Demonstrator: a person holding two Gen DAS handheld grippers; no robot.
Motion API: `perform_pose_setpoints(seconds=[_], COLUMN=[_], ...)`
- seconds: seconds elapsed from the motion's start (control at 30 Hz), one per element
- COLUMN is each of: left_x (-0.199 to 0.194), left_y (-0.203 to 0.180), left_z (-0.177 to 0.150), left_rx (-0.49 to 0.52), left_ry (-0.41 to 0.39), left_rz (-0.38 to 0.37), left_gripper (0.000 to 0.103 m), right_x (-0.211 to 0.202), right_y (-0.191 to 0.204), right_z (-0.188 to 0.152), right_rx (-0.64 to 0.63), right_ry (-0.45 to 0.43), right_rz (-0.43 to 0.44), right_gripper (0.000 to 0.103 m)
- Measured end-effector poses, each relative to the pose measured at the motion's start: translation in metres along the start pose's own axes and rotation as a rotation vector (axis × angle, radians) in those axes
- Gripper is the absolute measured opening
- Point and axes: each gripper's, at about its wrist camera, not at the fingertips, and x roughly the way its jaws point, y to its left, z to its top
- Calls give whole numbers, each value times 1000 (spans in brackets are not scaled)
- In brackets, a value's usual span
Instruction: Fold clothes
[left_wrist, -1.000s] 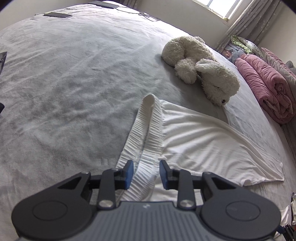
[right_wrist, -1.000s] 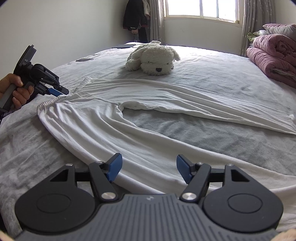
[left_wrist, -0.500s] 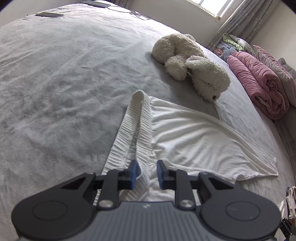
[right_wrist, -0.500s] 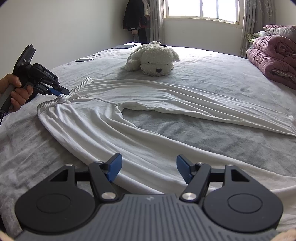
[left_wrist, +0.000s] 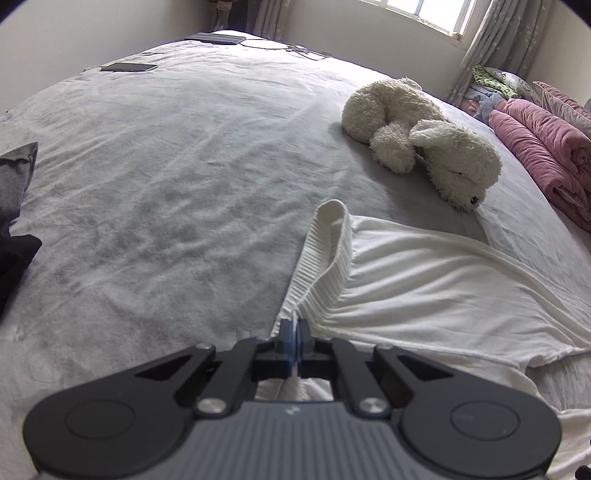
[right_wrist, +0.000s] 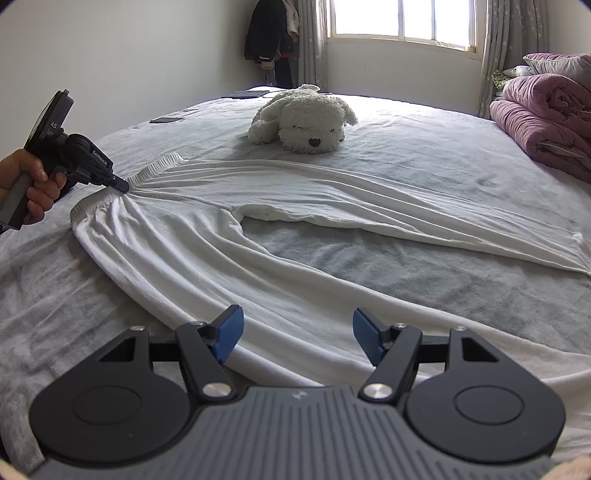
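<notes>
White trousers (right_wrist: 207, 236) lie spread on the grey bed sheet (left_wrist: 155, 177), legs fanning out ahead of the right gripper (right_wrist: 297, 334). Left gripper (left_wrist: 294, 341): jaws have just been closing and now pinch the ribbed waistband (left_wrist: 325, 251), cloth bunched at the pads. Right gripper: jaws wide, nothing between them, apparently just above the nearer leg. Plush dog (right_wrist: 303, 118) well beyond both.

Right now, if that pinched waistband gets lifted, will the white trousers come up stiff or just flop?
Probably flop. The white trousers lie in soft folds that fan out from where the left gripper has just closed on the waistband, so the cloth looks thin and limp. The long legs would likely trail across the bed. They seem light for their size.
</notes>
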Motion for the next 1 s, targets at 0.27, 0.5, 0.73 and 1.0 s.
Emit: perform_pose_setpoints(seconds=[0.27,0.5,0.73,1.0], left_x=[-2,4,-8,-18], left_y=[7,10,26,10], left_z=[0,-2,4,7], left_rx=[-11,-15,-102,-98], left_ry=[3,31,-2,-69], left_rz=[-11,-15,-38,-108], left_gripper=[2,15,27,26], right_x=[-1,1,0,3], right_y=[2,4,5,7], right_z=[0,-1,-1,-2], right_rx=[-4,-6,-9,-7], right_ry=[-9,-4,-8,-8], right_rz=[2,1,1,-1], right_gripper=[69,70,70,70])
